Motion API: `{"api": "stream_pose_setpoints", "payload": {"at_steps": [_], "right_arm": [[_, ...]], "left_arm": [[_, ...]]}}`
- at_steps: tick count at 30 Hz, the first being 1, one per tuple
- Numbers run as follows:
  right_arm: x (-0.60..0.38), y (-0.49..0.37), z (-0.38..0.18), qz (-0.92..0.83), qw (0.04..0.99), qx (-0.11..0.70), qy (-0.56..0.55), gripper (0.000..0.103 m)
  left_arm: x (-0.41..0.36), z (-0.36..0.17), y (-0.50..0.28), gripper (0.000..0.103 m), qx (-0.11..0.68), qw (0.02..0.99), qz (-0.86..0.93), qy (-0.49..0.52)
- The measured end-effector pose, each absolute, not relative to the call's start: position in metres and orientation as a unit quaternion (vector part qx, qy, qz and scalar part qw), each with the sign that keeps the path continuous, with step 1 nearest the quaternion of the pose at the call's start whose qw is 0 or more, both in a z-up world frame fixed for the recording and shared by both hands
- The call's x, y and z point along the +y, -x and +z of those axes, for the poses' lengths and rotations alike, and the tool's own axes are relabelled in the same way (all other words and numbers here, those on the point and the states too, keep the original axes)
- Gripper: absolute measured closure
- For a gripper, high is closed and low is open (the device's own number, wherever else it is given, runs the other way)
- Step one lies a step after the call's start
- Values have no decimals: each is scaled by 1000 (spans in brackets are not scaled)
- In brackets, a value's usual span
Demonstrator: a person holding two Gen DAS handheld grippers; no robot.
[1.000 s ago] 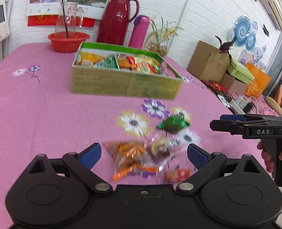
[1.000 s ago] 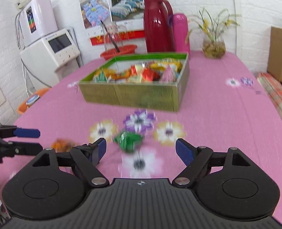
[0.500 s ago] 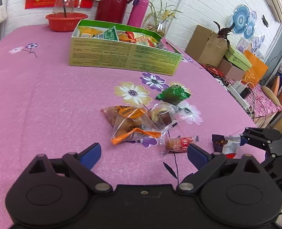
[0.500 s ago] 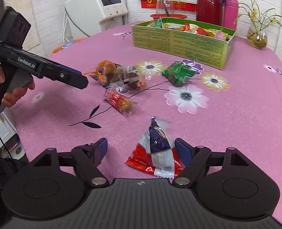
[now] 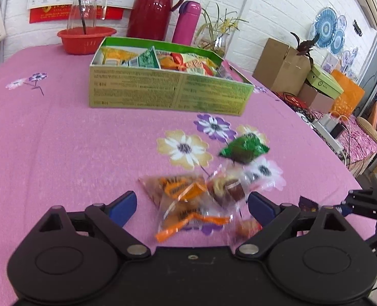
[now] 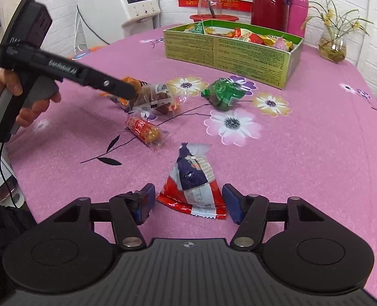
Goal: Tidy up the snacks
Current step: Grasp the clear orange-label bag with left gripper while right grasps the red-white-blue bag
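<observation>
- The right gripper [image 6: 188,201] stands wide open and holds nothing; its blue pads flank the red, white and dark blue foil snack packet [image 6: 193,181] lying on the pink flowered tablecloth [image 6: 315,140], nearest of all.
- To do this step well, I judge it should settle low so the pads meet the packet's fat middle, not the flat crimped hem, then close gently; foil of this kind slips and crumples.
- The left gripper [image 5: 192,204] is likewise wide open and empty, poised over the clear-wrapped orange and brown snacks [image 5: 188,196]. These overlap, so it should take one wrapper at a time.
- Further off lie a small red sausage-shaped packet [image 6: 144,131] and a crumpled green foil packet [image 6: 224,94].
- Farthest stands the open green cardboard box [image 6: 229,48], already holding many snacks; that is where I take the loose ones to belong.
- The right wrist view shows the whole scatter and the person's left hand [image 6: 23,94] on its handle; the left wrist view is blurred up close, shows barely a dark corner of the foil packet, yet looks deeper into the box.
</observation>
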State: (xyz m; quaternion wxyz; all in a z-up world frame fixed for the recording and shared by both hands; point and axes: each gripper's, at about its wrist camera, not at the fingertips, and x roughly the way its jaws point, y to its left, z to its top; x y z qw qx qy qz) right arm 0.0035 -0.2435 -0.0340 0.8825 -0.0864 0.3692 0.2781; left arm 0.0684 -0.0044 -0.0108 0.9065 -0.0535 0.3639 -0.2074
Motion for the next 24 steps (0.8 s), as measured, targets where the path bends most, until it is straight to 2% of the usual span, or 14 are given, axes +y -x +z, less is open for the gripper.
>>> {"api": "stream_pose_setpoints", "payload": {"at_steps": [1, 2, 3, 5, 6, 7, 8, 10, 13, 16, 19, 21, 23, 24], "right_arm": [[-242, -6, -34, 280, 883, 368, 86, 7], [-240, -8, -34, 282, 883, 367, 84, 8], [-238, -10, -34, 283, 883, 365, 82, 9], [-239, -13, -32, 285, 886, 358, 74, 22], [-239, -15, -32, 286, 886, 358, 68, 33], [-240, -17, -32, 287, 885, 361, 63, 53], [-240, -20, -33, 284, 885, 365, 60, 65], [-240, -24, -35, 282, 888, 359, 60, 68], [-239, -31, -35, 285, 886, 360, 53, 68], [-236, -35, -34, 288, 886, 359, 51, 56], [-233, -39, -35, 289, 888, 355, 49, 48], [-232, -43, -35, 286, 889, 354, 42, 37], [-231, -47, -36, 283, 891, 354, 31, 11], [-230, -49, -36, 282, 892, 352, 29, 10]], "left_arm": [[-5, -11, -73, 3, 364, 906, -209, 51], [-6, -12, -77, 18, 368, 904, -213, 50], [-7, -14, -80, 25, 374, 901, -216, 50], [-7, -19, -86, 37, 386, 895, -217, 53], [-7, -22, -87, 44, 391, 892, -218, 54], [-6, -23, -87, 45, 384, 895, -219, 51], [-6, -24, -87, 49, 383, 896, -220, 49], [-5, -24, -88, 48, 384, 895, -219, 52], [-5, -23, -91, 48, 384, 896, -216, 49], [-5, -23, -96, 46, 383, 898, -211, 51], [-8, -24, -100, 50, 379, 900, -210, 39], [-11, -24, -101, 55, 376, 903, -206, 26], [-14, -25, -102, 58, 375, 904, -204, 16], [-14, -25, -103, 58, 373, 905, -202, 12]]}}
